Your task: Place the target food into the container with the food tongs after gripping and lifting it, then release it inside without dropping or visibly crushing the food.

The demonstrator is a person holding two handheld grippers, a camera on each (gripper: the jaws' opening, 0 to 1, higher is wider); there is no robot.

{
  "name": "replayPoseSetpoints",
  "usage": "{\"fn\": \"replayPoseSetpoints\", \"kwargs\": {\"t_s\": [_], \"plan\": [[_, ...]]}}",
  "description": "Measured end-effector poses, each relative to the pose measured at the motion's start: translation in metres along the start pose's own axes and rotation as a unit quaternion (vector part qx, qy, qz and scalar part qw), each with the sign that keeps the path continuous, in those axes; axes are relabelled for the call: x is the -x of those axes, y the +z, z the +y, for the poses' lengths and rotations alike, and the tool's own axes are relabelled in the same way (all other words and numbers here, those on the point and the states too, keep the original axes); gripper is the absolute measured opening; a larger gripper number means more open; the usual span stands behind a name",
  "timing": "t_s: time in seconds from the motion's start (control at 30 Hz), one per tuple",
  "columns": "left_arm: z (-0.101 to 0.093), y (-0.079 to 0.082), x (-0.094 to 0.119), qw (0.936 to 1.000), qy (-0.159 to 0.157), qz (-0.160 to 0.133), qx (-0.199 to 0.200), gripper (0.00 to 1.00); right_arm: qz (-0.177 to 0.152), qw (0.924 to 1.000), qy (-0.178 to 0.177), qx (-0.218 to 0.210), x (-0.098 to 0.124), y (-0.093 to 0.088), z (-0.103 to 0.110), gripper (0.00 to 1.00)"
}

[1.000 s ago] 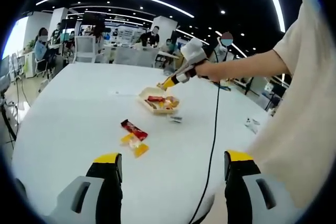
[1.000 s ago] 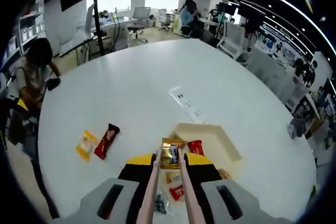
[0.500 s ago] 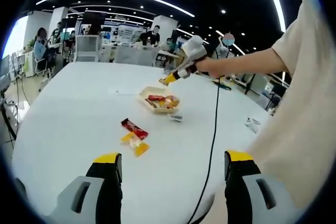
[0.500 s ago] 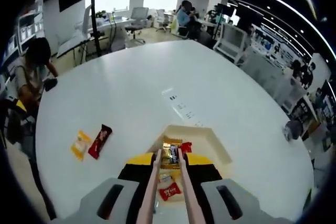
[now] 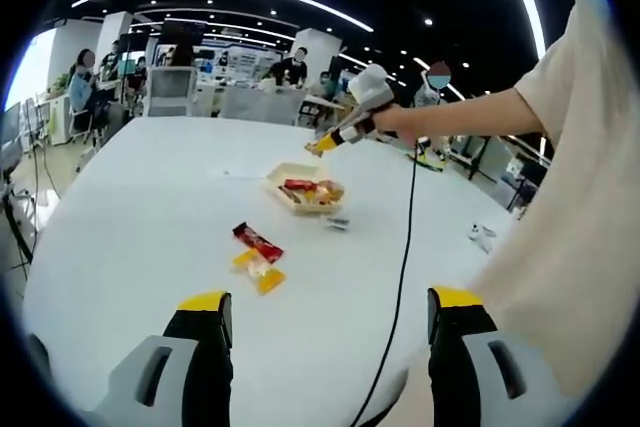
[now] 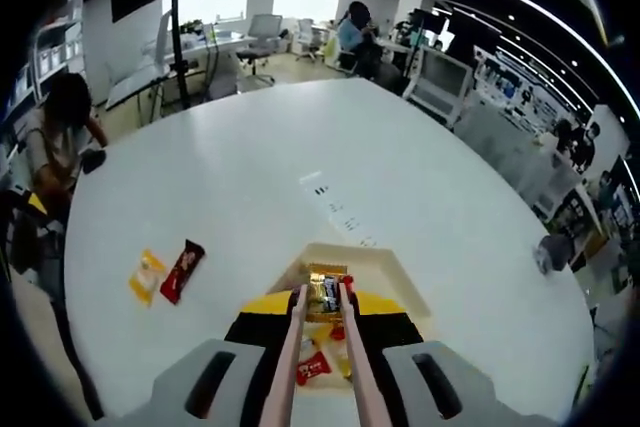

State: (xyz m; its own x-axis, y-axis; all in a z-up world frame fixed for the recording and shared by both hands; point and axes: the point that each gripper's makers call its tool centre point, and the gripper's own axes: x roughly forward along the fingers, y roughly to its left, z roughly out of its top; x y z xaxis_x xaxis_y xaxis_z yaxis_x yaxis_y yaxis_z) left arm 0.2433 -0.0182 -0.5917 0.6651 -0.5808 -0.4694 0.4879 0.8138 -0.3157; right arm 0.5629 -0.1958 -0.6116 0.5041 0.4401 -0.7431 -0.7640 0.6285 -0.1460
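My right gripper is shut on a pair of pale food tongs. Pinched in the tongs' tips is a gold-and-brown wrapped snack, hanging above the open beige container. In the left gripper view that container sits mid-table with several snacks in it, and the right gripper hovers over it in a person's hand. A red snack bar and a yellow packet lie on the white table nearer me. My left gripper is open and holds nothing.
A black cable runs from the right gripper across the table. A small wrapper lies beside the container, and a red packet shows under the tongs. Printed marks sit beyond the container. People, desks and chairs ring the table.
The right gripper has risen with the snack still in the tongs, so the container and table look smaller beneath it. The left gripper has stayed still.
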Motion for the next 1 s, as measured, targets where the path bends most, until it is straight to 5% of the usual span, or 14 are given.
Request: {"fn": "replayPoseSetpoints", "kwargs": {"t_s": [1.0], "plan": [[-0.005,-0.001,-0.004,1.0000,-0.004,0.005,-0.001,0.80,-0.009,0.9999,-0.009,0.004,0.000,0.010,-0.017,0.20]]}}
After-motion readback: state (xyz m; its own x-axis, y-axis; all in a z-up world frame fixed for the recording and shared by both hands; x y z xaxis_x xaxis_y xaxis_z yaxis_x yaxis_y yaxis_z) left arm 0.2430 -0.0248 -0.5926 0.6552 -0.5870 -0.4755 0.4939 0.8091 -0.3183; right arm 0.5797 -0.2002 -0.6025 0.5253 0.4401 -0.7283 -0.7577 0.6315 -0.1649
